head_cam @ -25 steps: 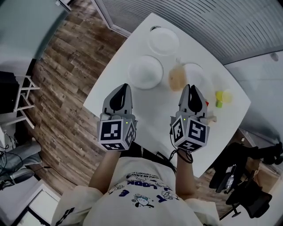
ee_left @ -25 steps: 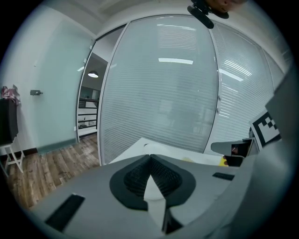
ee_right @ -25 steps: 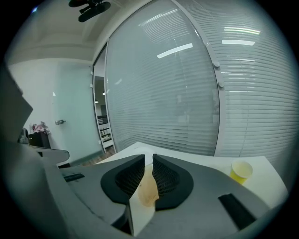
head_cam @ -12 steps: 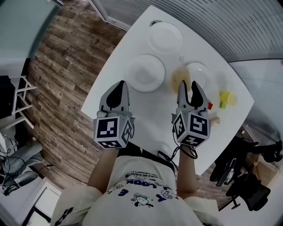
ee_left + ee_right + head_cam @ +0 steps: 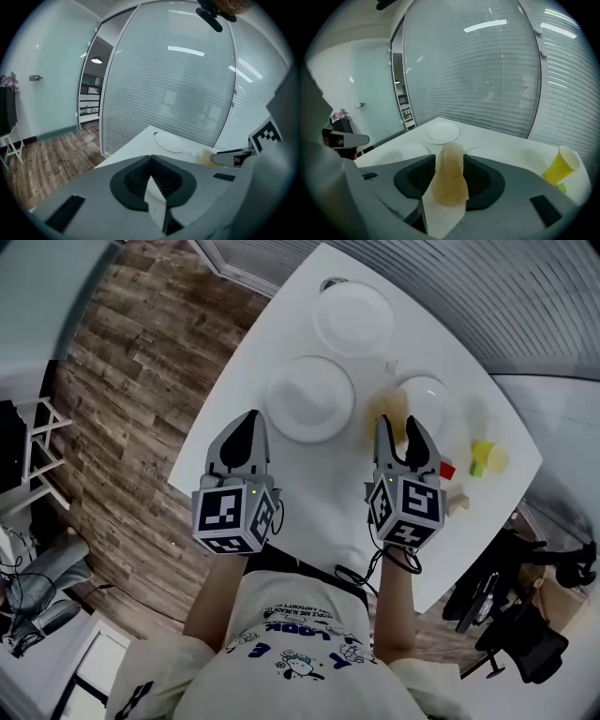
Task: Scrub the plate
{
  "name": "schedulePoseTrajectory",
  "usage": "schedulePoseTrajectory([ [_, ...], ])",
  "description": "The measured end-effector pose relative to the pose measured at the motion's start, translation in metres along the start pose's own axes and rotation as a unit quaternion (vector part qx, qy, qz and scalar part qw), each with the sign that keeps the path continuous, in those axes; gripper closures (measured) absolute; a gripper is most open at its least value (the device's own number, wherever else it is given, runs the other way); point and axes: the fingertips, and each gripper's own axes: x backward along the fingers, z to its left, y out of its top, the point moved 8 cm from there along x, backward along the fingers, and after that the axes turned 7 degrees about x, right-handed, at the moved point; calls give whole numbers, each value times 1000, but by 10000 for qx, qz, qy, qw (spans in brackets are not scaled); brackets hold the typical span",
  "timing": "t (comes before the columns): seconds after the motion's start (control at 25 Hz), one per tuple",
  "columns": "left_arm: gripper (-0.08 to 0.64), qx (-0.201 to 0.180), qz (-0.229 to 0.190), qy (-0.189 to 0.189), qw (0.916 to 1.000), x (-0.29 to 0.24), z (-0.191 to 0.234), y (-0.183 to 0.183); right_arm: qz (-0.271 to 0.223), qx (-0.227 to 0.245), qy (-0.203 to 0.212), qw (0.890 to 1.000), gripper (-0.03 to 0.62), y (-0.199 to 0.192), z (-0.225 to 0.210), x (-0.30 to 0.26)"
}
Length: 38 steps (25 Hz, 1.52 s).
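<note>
Left gripper [image 5: 150, 158] shut; right gripper [image 5: 399, 427] just opened wide, sponge [image 5: 449, 183] loose between its jaws; if closed too early, the sponge could be missed

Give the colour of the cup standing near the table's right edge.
The cup is yellow; it shows best in the right gripper view.

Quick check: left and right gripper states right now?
Left gripper: closed, empty.
Right gripper: open, jaws just opened wide; tan sponge sits between the tips, not clamped.
</note>
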Motion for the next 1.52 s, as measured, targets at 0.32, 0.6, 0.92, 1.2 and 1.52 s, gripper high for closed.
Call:
schedulePoseTrajectory([
  [0.32, 532, 64, 121, -22, 9999, -10, 5, -1, 203, 178, -96, 9996, 410, -6, 1, -8],
  [0.6, 532, 43, 258, -25, 9997, -13, 8, -8, 182, 145, -67, 9997, 425, -10, 1, -12],
  [0.92, 532, 79, 296, -48, 9995, -14, 9, -10, 167, 76, -40, 9998, 465, -10, 3, -11],
  [1.2, 532, 119, 327, -37, 9994, -12, 13, -12, -207, -133, 45, 9997, 474, 5, 11, -4],
  [1.52, 532, 248, 437, -148, 9986, -13, 15, -16, -257, 96, 466, 9985, 476, 12, 43, -13],
])
